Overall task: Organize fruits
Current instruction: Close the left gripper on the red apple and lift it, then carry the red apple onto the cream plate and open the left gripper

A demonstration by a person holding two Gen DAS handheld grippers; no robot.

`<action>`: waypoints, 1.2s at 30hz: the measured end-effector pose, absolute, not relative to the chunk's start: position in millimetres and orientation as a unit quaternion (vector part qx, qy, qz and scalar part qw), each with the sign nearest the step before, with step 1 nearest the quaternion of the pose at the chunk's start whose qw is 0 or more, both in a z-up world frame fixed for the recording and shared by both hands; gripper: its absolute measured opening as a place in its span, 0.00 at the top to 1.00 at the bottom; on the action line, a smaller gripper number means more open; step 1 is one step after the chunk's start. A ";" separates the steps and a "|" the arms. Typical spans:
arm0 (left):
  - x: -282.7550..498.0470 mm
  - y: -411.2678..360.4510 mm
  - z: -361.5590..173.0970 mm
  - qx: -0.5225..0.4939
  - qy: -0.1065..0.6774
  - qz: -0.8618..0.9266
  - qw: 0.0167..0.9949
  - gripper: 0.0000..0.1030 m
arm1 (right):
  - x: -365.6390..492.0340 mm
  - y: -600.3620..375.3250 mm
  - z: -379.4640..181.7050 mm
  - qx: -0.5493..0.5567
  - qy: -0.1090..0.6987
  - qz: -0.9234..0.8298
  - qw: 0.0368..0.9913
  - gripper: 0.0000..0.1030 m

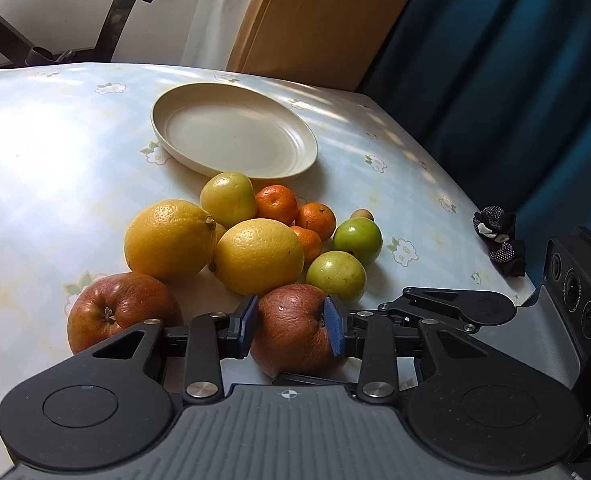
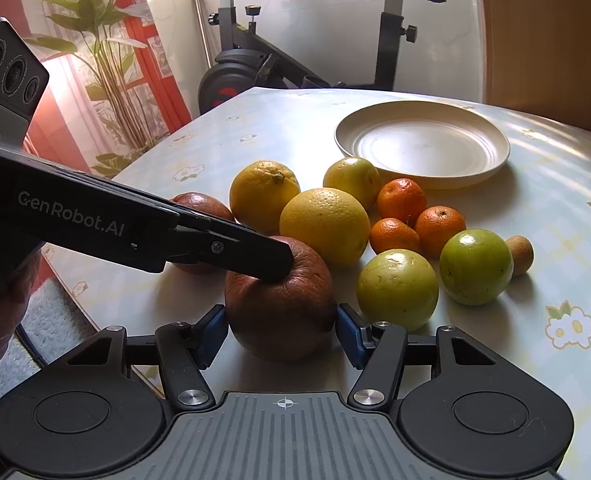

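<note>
Left wrist: left tongs (image 1: 291,326) pinch red apple (image 1: 291,334) (wrinkled).

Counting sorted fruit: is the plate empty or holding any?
Empty: the plate shows a bare inside in both views; all fruit lies on the tablecloth.

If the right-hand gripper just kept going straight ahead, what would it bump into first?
Most likely the wrinkled red apple, which already sits between the right gripper's blue pads; the left gripper grips that same apple. Behind it lies a yellow orange.

Exercise bike (image 2: 295,60) upper centre, leafy plant (image 2: 103,60) upper left, dark polka-dot cloth (image 1: 499,240) at right, blue curtain (image 1: 515,60) behind.
</note>
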State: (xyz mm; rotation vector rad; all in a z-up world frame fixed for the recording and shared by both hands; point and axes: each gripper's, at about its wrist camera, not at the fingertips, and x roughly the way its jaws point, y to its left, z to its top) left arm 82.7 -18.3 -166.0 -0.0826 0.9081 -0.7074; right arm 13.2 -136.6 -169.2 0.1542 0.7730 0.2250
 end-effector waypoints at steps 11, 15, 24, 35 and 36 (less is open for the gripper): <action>93.2 -15.4 -119.9 -0.059 0.379 -0.339 0.859 0.63 | 25.2 -150.3 -124.2 0.077 0.307 0.115 0.942 0.47; 110.4 -24.2 -99.4 -0.043 0.357 -0.344 0.867 0.63 | 47.9 -164.9 -106.6 0.065 0.293 0.119 0.946 0.47; 175.3 -35.4 -85.3 -0.043 0.342 -0.335 0.877 0.63 | 125.1 -189.9 -90.2 0.028 0.286 0.146 0.947 0.47; 254.2 -32.7 -116.8 -0.062 0.386 -0.307 0.868 0.63 | 205.6 -207.9 -129.2 0.041 0.324 0.165 0.931 0.46; 261.9 -32.4 -120.8 -0.064 0.391 -0.306 0.866 0.63 | 211.1 -209.7 -134.0 0.042 0.328 0.165 0.929 0.46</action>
